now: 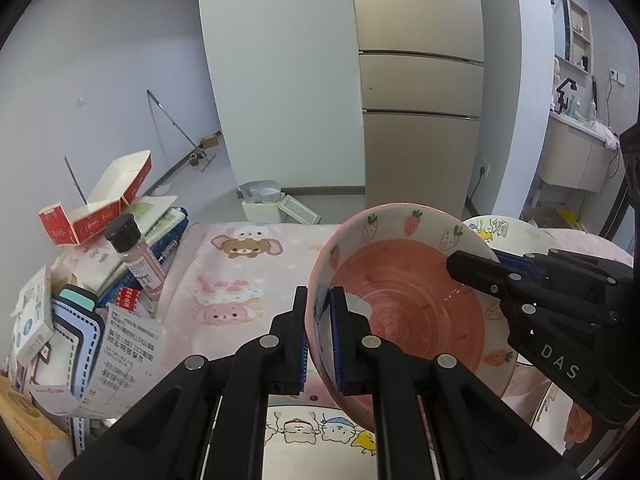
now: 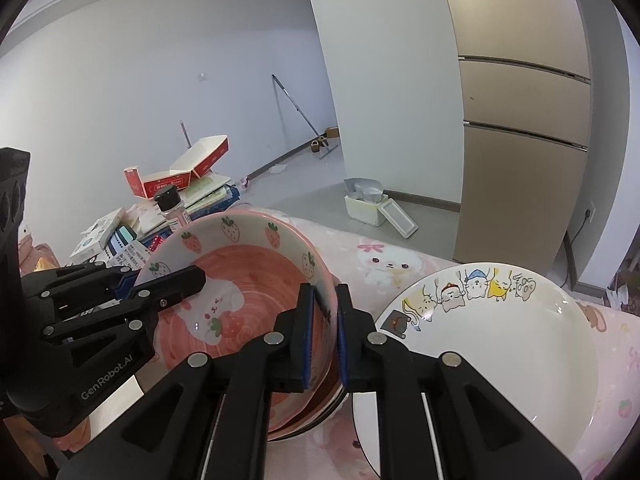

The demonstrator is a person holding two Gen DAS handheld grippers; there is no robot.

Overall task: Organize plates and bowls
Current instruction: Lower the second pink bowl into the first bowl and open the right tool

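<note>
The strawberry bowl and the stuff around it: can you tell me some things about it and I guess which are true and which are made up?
1. Both tools pinch the rim of the strawberry bowl. True: the left tool and the right tool each clamp an opposite edge.
2. The bowl is blue inside. False: it is pink with a swirl pattern.
3. A white plate with cartoon animals sits beside the bowl. True.
4. The little bottle has a red cap. False: its cap is black.
5. The tablecloth is plain green. False: it is pink with bears and bunnies.
</note>
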